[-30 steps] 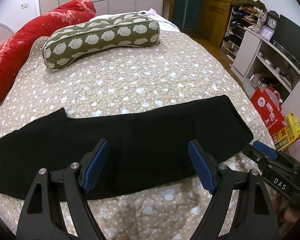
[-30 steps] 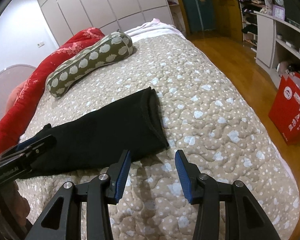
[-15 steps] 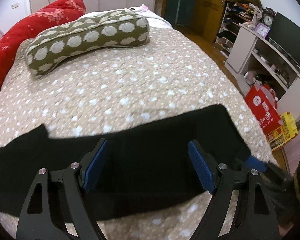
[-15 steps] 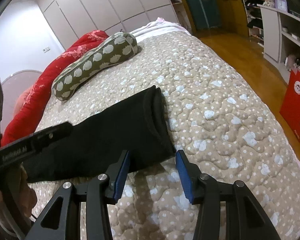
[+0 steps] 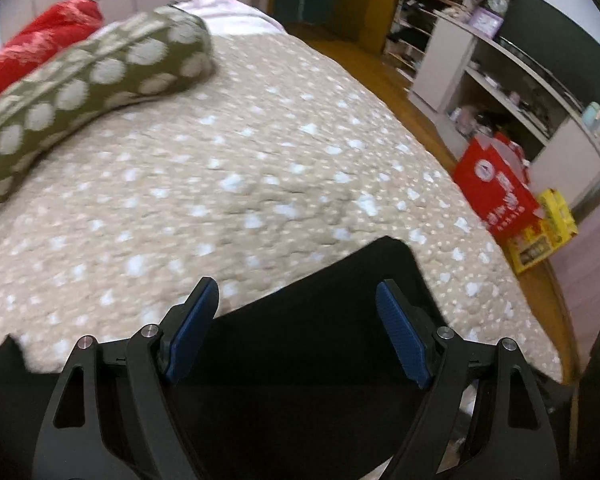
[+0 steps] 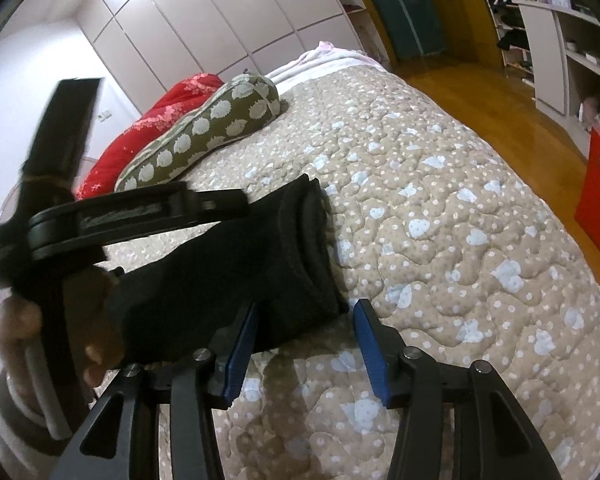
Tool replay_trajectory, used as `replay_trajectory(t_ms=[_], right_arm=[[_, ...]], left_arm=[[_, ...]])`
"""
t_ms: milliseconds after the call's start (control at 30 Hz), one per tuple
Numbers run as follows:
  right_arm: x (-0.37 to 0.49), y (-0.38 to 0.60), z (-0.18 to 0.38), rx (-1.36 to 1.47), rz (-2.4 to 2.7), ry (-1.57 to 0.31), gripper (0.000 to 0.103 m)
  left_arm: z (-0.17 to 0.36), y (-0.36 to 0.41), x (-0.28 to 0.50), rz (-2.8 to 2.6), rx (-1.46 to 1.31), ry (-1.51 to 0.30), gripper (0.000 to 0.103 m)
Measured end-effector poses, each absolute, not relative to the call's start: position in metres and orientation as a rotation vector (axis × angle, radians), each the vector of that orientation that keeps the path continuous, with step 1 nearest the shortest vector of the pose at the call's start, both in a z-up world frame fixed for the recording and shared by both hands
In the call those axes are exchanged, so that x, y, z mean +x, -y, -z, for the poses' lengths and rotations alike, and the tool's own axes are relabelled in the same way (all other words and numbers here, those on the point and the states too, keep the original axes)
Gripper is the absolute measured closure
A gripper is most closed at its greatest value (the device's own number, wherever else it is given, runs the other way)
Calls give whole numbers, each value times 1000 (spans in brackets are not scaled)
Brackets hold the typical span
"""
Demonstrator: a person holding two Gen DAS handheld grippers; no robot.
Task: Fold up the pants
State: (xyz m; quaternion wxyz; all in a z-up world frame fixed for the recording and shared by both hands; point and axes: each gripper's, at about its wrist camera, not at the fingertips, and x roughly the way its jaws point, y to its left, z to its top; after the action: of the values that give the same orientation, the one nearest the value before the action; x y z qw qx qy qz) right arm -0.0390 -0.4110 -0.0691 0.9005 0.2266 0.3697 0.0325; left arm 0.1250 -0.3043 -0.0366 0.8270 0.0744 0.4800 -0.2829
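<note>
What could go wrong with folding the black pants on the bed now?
The right gripper, jaws opening, sits at the corner of the black folded pants; it might grab only the top layer or pinch the beige dotted quilt too. The left gripper hangs open close beside it, so the two tools could bump.

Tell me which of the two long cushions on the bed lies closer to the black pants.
The olive-green cushion with pale spots. It lies between the black pants and the red cushion, which sits behind it, further off.
</note>
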Motion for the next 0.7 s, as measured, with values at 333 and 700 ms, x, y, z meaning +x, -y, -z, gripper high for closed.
replay_trajectory(t_ms=[333, 700], right_arm=[[-29, 407, 72, 468, -87, -751, 42], [-17, 417, 74, 555, -53, -737, 66]], left_arm=[[52, 346, 136, 735, 237, -1077, 22], [54, 362, 128, 817, 344, -1049, 57]])
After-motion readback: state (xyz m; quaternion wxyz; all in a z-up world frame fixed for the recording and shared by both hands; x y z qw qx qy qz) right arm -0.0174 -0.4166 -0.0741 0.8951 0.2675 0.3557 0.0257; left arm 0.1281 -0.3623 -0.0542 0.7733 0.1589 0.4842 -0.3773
